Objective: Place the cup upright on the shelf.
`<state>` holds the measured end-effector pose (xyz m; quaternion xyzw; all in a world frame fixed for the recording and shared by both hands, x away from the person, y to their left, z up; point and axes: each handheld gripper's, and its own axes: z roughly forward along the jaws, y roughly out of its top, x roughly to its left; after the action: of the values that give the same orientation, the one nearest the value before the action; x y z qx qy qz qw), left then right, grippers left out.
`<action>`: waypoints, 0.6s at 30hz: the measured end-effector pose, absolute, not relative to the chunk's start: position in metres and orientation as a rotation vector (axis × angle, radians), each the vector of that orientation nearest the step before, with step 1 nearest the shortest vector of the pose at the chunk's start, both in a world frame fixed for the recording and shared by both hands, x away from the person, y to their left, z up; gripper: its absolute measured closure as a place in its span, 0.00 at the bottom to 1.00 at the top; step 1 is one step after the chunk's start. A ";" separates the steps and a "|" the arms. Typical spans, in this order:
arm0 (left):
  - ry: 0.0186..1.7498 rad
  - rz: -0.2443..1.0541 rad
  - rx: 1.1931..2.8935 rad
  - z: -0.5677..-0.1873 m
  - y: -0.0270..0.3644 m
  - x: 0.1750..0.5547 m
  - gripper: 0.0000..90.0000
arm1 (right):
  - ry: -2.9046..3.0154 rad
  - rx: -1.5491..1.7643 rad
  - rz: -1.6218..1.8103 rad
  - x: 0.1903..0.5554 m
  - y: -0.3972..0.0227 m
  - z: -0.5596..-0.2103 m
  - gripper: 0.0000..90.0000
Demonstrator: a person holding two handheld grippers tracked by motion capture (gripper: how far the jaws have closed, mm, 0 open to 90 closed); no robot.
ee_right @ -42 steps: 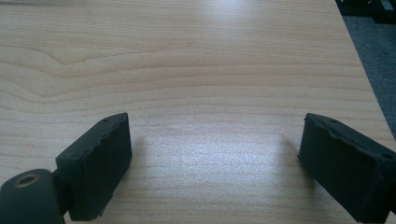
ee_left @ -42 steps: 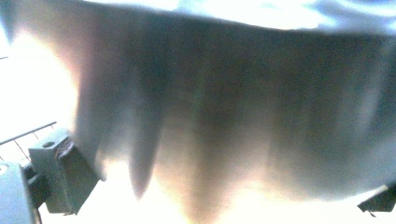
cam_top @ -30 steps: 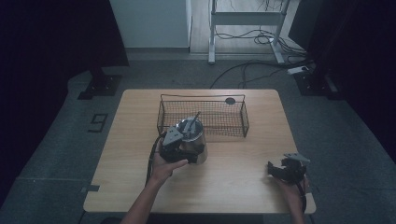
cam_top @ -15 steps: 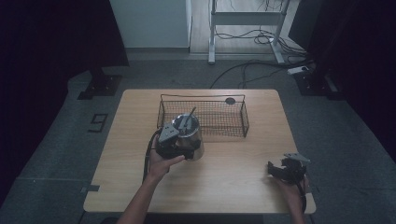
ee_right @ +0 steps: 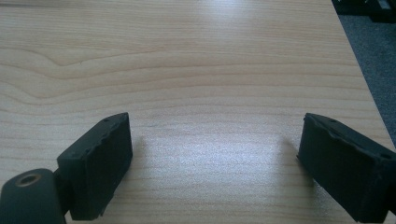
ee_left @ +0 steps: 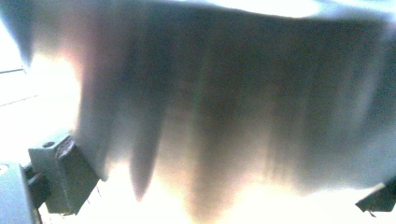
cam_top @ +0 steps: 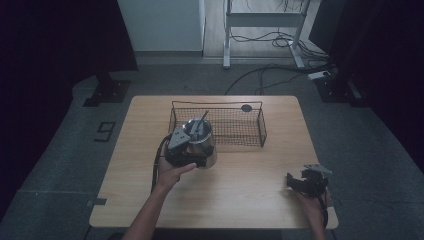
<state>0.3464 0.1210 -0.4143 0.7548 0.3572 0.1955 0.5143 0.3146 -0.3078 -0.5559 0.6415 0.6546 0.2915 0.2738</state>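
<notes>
One steel cup (cam_top: 201, 139) in left gripper (cam_top: 186, 150), one wire basket (cam_top: 218, 124)

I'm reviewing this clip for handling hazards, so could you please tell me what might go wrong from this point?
1. The left gripper holds a shiny metal cup by its smooth side; it could slip or tilt.
2. A utensil stands loose in the cup and might fall out if it tips.
3. The cup sits right at the wire basket front rim; moving forward could knock it. The right gripper, jaws open, rests apart near the table edge.
</notes>
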 end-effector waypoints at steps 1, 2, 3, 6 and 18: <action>0.858 0.472 1.814 -0.413 0.121 0.347 0.04 | 1.761 1.725 0.784 0.315 -0.308 -0.556 0.11; 0.858 0.471 1.814 -0.413 0.121 0.348 0.04 | 1.761 1.725 0.784 0.315 -0.308 -0.556 0.11; 0.858 0.471 1.813 -0.412 0.121 0.349 0.04 | 1.760 1.726 0.784 0.315 -0.308 -0.556 0.11; 0.855 0.474 1.813 -0.411 0.120 0.350 0.04 | 1.760 1.726 0.784 0.315 -0.308 -0.556 0.11; 0.862 0.475 1.802 -0.407 0.122 0.355 0.04 | 1.759 1.727 0.783 0.315 -0.308 -0.556 0.11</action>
<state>0.3546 0.1216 -0.4067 0.7509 0.3591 0.1978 0.5178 0.3146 -0.3079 -0.5559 0.6421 0.6541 0.2911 0.2742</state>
